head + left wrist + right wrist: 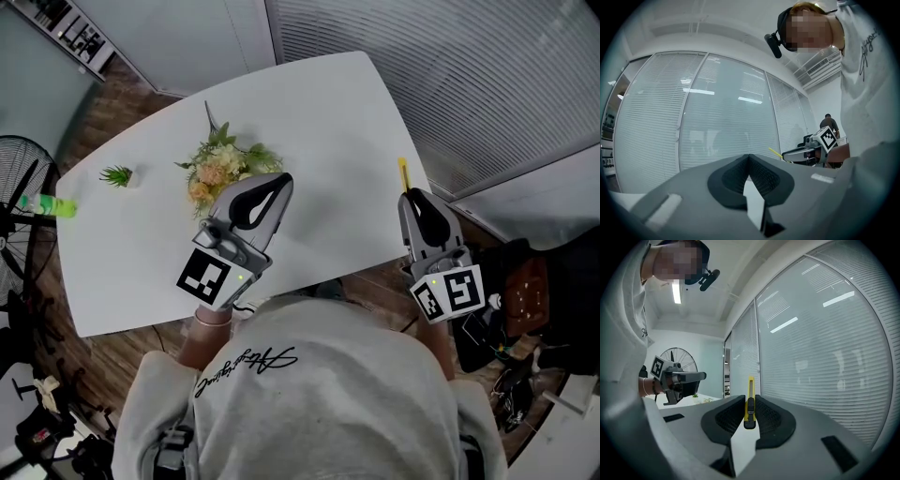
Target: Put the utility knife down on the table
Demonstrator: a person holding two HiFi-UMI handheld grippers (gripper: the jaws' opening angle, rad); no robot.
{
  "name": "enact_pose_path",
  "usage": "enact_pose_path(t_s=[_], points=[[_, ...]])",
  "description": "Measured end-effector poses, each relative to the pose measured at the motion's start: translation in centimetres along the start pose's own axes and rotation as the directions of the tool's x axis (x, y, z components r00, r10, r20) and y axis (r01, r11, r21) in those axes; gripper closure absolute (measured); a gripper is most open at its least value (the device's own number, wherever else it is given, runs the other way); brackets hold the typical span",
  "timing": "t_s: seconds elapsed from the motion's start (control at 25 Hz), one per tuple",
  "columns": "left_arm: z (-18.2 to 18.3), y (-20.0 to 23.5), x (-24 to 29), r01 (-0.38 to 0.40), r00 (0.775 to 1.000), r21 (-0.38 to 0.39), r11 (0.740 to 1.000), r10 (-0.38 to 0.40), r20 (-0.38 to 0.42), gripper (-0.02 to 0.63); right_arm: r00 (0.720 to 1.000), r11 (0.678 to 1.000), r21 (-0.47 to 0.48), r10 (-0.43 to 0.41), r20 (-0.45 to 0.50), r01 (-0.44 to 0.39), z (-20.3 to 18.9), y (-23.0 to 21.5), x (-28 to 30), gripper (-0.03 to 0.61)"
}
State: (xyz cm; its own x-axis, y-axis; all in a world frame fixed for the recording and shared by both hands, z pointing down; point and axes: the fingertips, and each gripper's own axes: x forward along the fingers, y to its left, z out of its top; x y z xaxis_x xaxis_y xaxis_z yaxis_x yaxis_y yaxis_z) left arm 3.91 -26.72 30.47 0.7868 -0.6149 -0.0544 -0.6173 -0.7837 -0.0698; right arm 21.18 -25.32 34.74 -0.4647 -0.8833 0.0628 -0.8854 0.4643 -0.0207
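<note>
the right gripper [407, 195] has its fingers [771, 420] clamped on the yellow utility knife [750, 386]. the knife sits upright between the dark ribbed pads, its black slider just inside the fingertips and its yellow end reaching out past them. from the head view the knife's tip shows over the right edge of the white worktop [319, 112], and the gripper holding it is level, with its marker cube back by the person's grey sweatshirt [319, 394]. whether the knife touches the worktop cannot be told from that view, but the right gripper view sets it against the window blinds [825, 348], up off any surface. the left gripper [279, 180] is over the middle of the worktop with its fingers [729, 180] together, tips meeting, nothing between them. just beyond its fingertips lies a bunch of pale flowers [220, 167] with green leaves, and further left stands a small green plant [118, 175] in a white pot. a bright green bottle [49, 205] sits by the worktop's far left edge, beside a black fan [21, 183] standing on the floor.
</note>
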Motion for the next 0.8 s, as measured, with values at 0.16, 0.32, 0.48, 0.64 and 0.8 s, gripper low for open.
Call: enact_pose_path(t_s=[0.16,0.32,0.48,0.64,0.8], points=[[-0.1,0.3,-0.1,-0.002,1.0,-0.002,1.0,0.002,-0.004,0.62,1.0,1.0,0.001,0.009,-0.022,-0.009,-0.8,0.1,0.7,0.511],[-0.1,0.4,-0.2,-0.002,1.0,-0.003,1.0,0.002,-0.002,0.62,0.999,1.0,0.001,0.017,-0.048,-0.017,-1.7,0.3,1.3,0.511],[0.0,0.7,-0.4,-0.003,1.0,0.0,1.0,0.003,-0.002,0.62,0.997,1.0,0.006,0.023,-0.072,-0.022,-2.7,0.5,1.8,0.511],[0.0,0.9,-0.6,-0.004,1.0,0.002,1.0,0.004,-0.003,0.62,0.995,1.0,0.007,0.026,-0.093,-0.026,-3.8,0.6,2.2,0.511],[0.0,0.9,-0.8,-0.007,1.0,0.006,1.0,0.007,-0.007,0.62,0.993,1.0,0.009,0.031,-0.113,-0.03,-4.7,0.8,2.5,0.511]])
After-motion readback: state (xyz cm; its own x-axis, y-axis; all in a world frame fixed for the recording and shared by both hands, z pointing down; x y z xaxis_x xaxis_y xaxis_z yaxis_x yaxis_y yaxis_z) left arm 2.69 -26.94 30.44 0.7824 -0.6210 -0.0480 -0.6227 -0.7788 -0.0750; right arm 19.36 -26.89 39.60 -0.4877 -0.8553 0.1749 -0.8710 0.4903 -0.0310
